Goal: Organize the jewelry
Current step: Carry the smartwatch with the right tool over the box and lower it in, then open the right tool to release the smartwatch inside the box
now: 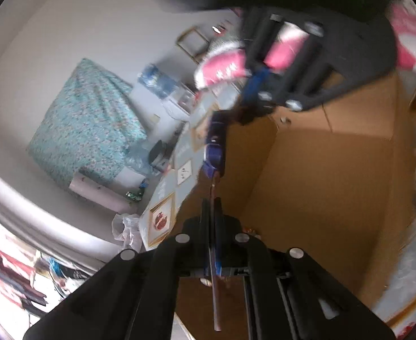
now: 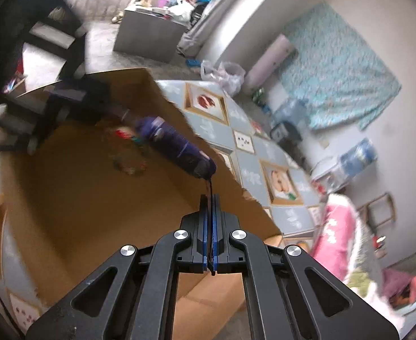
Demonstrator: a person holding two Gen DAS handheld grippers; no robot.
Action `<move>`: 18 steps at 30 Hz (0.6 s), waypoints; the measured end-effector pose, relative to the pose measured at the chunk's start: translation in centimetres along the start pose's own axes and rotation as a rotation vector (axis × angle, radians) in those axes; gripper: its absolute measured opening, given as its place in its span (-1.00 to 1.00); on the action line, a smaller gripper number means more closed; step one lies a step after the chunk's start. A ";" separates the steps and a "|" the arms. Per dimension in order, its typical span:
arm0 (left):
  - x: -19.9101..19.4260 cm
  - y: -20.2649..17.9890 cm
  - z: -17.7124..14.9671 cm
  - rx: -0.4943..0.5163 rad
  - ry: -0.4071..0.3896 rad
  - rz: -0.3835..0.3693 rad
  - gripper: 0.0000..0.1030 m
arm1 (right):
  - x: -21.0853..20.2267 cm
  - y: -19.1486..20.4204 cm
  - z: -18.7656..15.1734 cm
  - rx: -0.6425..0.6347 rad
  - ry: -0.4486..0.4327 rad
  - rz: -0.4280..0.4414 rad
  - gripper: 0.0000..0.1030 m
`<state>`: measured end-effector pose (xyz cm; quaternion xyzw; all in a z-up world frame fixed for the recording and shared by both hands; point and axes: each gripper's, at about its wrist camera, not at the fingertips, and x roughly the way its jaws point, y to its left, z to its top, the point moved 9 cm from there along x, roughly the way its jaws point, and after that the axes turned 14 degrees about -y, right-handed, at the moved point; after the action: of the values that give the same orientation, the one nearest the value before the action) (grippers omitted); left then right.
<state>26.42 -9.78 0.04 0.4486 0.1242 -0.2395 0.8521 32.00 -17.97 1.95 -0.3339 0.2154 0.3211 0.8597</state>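
Mid-carry over the cardboard box; purple beaded necklace strung between both — left hand-held gripper and right hand-held gripper each pinching its cord; next, probably lowering inside, releasing gently.

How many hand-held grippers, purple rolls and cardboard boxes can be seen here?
Hand-held grippers: 2 (left hand-held gripper, right hand-held gripper)
Purple roll: 1
Cardboard box: 1
Total: 4
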 end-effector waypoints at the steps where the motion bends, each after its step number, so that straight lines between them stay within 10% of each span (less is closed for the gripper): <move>1: 0.9 -0.7 -0.2 0.034 0.014 -0.018 -0.94 | 0.4 -0.1 -0.4 0.027 0.020 0.014 -0.97; 8: 5.5 -5.8 -2.7 0.091 0.202 -0.262 -0.76 | 0.2 -1.7 -2.2 0.205 0.068 0.049 -0.59; 18: 4.3 -2.1 -1.7 -0.068 0.191 -0.241 0.01 | -2.5 -3.7 -3.0 0.416 0.069 0.094 -0.48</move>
<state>29.03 -10.68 -4.20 0.4220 0.2658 -0.2920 0.8161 32.35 -23.18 2.96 -0.1499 0.3218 0.2978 0.8862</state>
